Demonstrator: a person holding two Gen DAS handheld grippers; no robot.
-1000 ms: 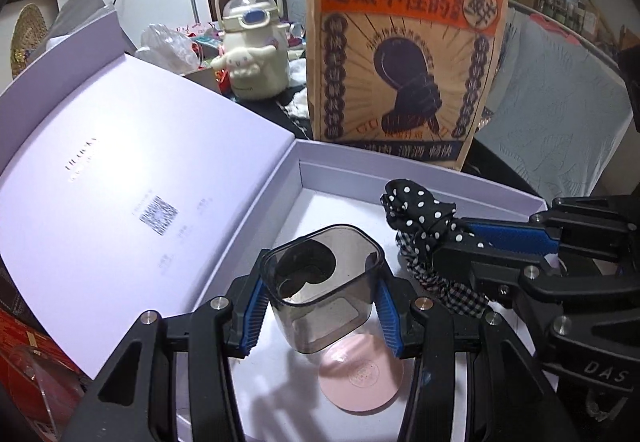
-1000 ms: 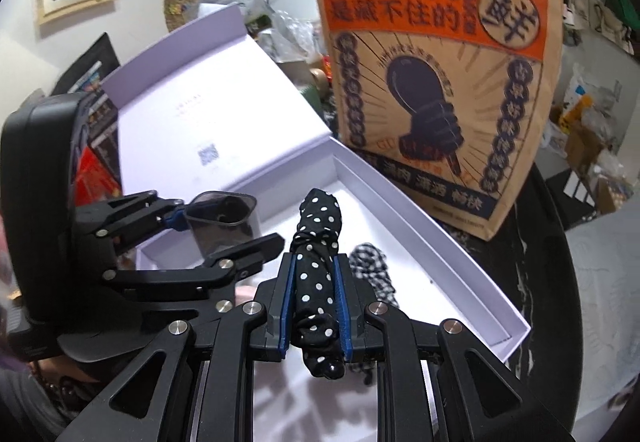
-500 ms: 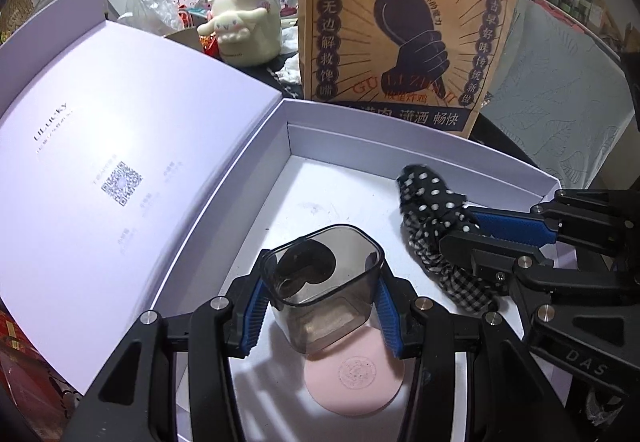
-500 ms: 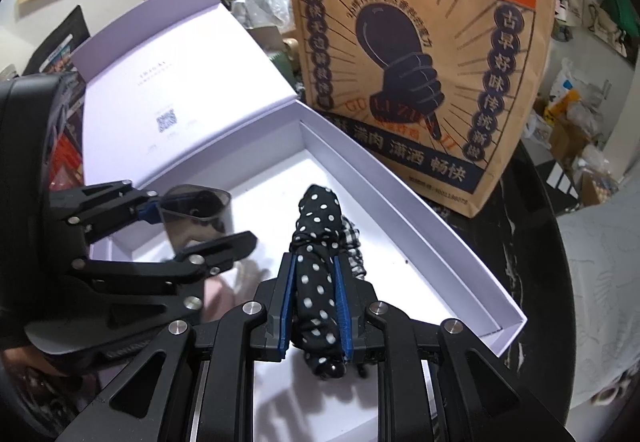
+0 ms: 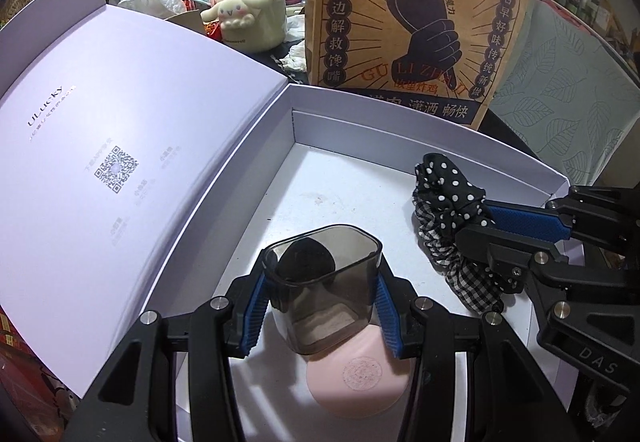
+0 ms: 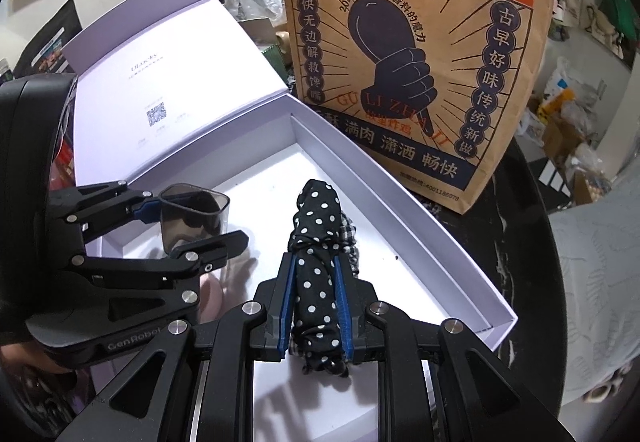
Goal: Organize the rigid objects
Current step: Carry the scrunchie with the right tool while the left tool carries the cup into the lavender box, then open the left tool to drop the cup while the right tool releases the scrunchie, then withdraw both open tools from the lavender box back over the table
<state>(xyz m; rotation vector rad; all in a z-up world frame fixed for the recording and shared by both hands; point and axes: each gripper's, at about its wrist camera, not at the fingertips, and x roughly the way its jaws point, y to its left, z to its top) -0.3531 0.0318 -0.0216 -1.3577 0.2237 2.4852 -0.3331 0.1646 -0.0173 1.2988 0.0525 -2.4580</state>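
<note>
Over the last second both hand-held grippers tip further down toward the open white box [image 5: 472, 140]: the paper bag [image 5: 416, 14] behind it climbs in both views, and more of the box floor shows beneath the held things. Neither grip alters. Judged from this, the two things are being brought down into the box and neither is released yet.

The left gripper [image 5: 320, 306] is closed on the smoky clear container [image 5: 324, 290], its blue pads pressing the container's left and right walls, mouth facing up. The container hangs at the near end of the box, just over the pink round disc [image 5: 360, 378] lying on the floor; whether its base touches the disc cannot be told.

The right gripper [image 6: 316, 302] is clamped narrow on the polka-dot scrunchie [image 6: 316, 242], which sticks out past the fingertips toward the far wall. A gingham scrunchie [image 6: 348, 238] shows just behind it on the right; whether it is also pinched is unclear. In the left wrist view this bundle sits to the right of the container, apart from it, over the middle of the box.
</note>
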